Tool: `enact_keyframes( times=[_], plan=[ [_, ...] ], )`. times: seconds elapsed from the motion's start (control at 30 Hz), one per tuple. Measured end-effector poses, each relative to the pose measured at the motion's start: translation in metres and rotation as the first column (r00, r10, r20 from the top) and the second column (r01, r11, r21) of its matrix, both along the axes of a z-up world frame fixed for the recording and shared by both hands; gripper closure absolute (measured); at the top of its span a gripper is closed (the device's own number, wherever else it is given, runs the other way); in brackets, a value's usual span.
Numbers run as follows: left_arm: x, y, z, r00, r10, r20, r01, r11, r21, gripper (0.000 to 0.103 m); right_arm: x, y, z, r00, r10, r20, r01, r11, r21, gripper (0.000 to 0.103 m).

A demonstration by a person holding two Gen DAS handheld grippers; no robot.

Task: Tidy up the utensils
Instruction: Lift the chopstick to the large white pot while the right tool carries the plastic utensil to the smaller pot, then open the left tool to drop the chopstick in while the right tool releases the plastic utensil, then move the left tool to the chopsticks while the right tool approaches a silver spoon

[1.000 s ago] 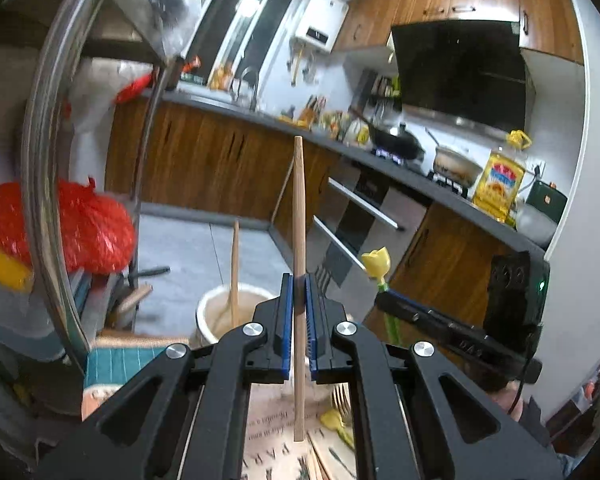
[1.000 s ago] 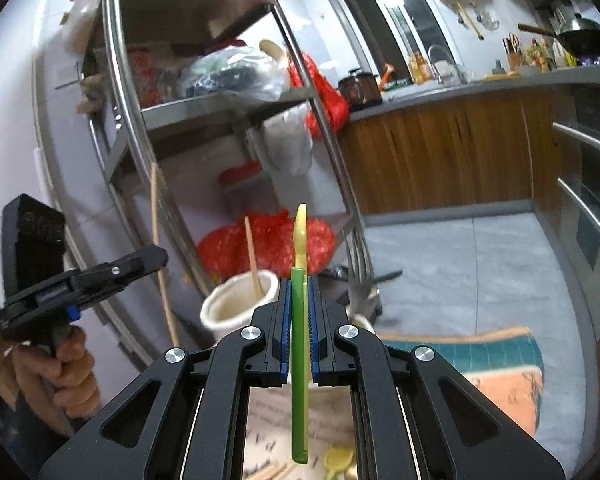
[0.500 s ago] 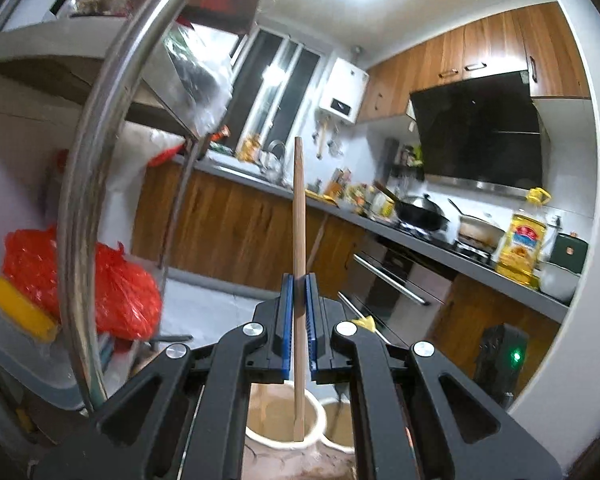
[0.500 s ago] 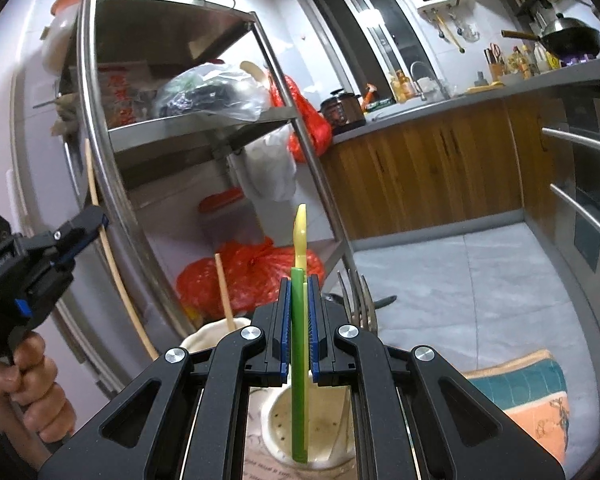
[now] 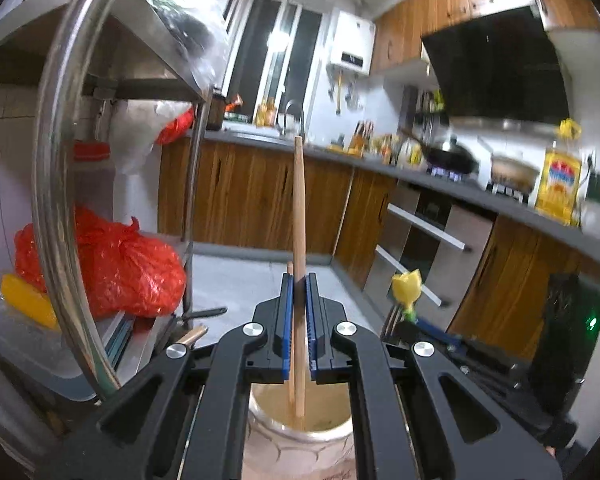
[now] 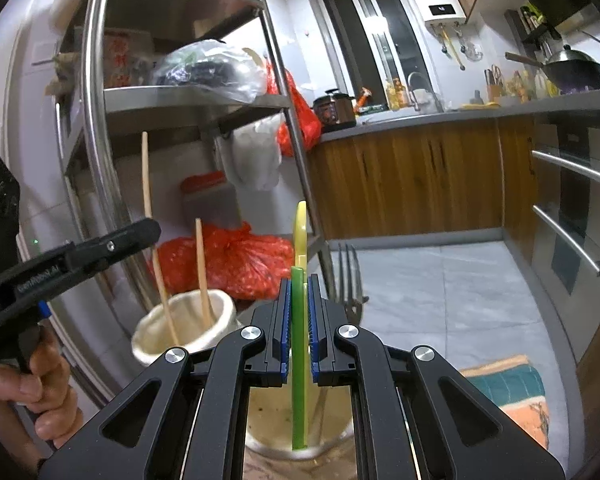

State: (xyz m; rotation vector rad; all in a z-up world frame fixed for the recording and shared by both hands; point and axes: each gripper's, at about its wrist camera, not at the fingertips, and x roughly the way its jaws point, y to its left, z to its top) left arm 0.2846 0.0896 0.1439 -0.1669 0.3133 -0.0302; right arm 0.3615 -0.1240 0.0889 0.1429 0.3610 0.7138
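Note:
My left gripper (image 5: 299, 292) is shut on a wooden chopstick (image 5: 299, 208), held upright with its lower end inside a cream holder cup (image 5: 300, 432); a second chopstick stands in that cup. My right gripper (image 6: 299, 300) is shut on a green-and-yellow utensil (image 6: 300, 320), upright with its lower end inside another cream cup (image 6: 332, 436). A metal fork (image 6: 350, 276) stands in that cup. In the right wrist view the left gripper (image 6: 140, 232) holds its chopstick (image 6: 146, 184) over the left cup (image 6: 180, 332).
A steel shelf rack (image 6: 96, 120) with red bags (image 6: 236, 260) stands close on the left. Wooden kitchen cabinets (image 6: 412, 184) and a tiled floor (image 6: 440, 292) lie behind. A teal and orange cloth (image 6: 508, 384) lies at lower right.
Both grippers have come down over the two cups. The chopstick's end and the green utensil's end now reach deeper into their cups.

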Motion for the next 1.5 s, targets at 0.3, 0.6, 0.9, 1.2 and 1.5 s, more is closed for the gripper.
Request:
enact_keyframes(
  times=[0.3,0.6,0.9,1.2,1.5],
  plan=[
    [0.017,-0.007,-0.024,0.990,-0.013,-0.143,0.017,0.999,0.029,0.097,-0.003,0.001,-0.010,0.999,-0.025,-0.038,0.023,0.997,-0.071,0.094],
    [0.021,-0.007,-0.032,0.982,-0.007,-0.189,0.014,0.999,0.034,0.097,0.001,0.005,-0.014,0.995,-0.047,-0.084,0.038,0.993,-0.114,0.094],
    [0.013,-0.004,-0.032,0.986,-0.001,-0.165,0.008,0.999,0.044,0.084,-0.004,0.003,-0.010,0.997,-0.051,-0.066,0.042,0.991,-0.125,0.089],
    [-0.014,-0.005,-0.023,0.993,0.001,-0.115,0.007,0.998,0.067,0.066,-0.015,-0.017,0.005,0.998,-0.047,-0.044,0.042,0.994,-0.100,0.081],
    [-0.045,-0.010,-0.024,0.991,-0.060,-0.122,0.072,0.993,0.094,0.065,-0.029,-0.040,0.012,0.997,-0.019,-0.076,0.009,0.992,-0.126,0.080]
  ],
)
